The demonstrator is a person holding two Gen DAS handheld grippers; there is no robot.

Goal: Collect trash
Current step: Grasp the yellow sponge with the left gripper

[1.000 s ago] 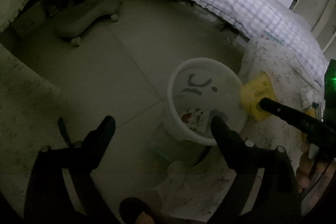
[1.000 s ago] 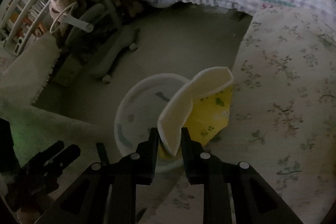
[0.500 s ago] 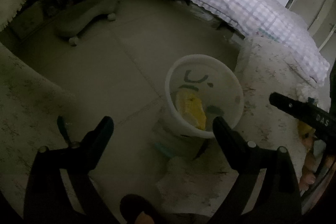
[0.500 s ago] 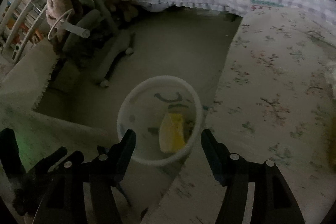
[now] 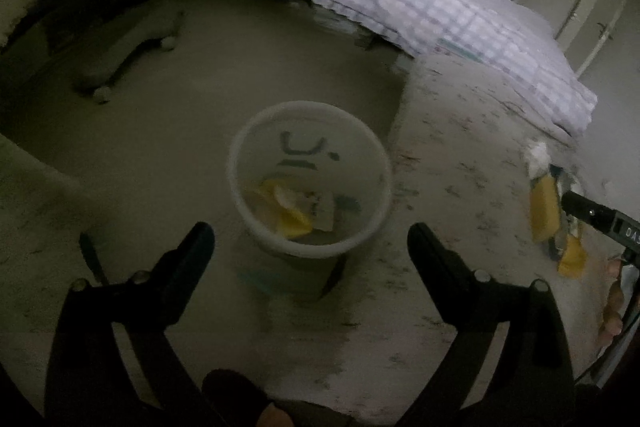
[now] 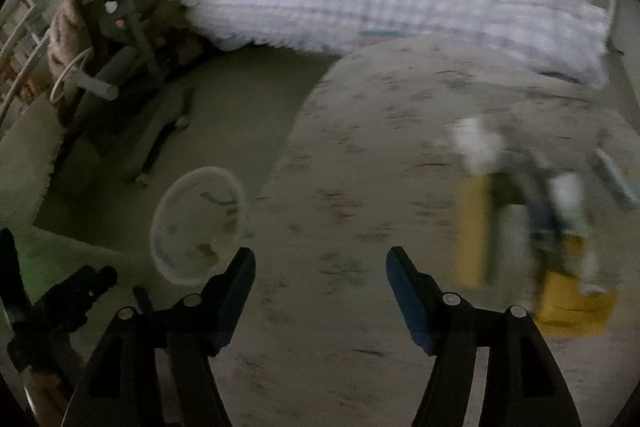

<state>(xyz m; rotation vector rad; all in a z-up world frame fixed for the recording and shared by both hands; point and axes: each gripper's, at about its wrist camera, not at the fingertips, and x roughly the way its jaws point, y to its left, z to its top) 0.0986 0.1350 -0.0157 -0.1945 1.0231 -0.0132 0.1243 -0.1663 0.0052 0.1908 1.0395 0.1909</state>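
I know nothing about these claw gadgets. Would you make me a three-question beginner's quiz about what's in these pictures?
1. True or false: the white bin already holds some yellow trash.
2. Is anything between the fingers of the right claw?
   A. a yellow wrapper
   B. nothing
   C. a white tissue
3. Fill in: the scattered litter not yet picked up lies on the flowered ____.

Key
1. True: yellow and pale scraps lie in the bin's bottom.
2. B: its jaws are opening with only the rug showing between them; the left claw is open and empty as well.
3. Rug: yellow and white pieces lie there, blurred in the right wrist view.
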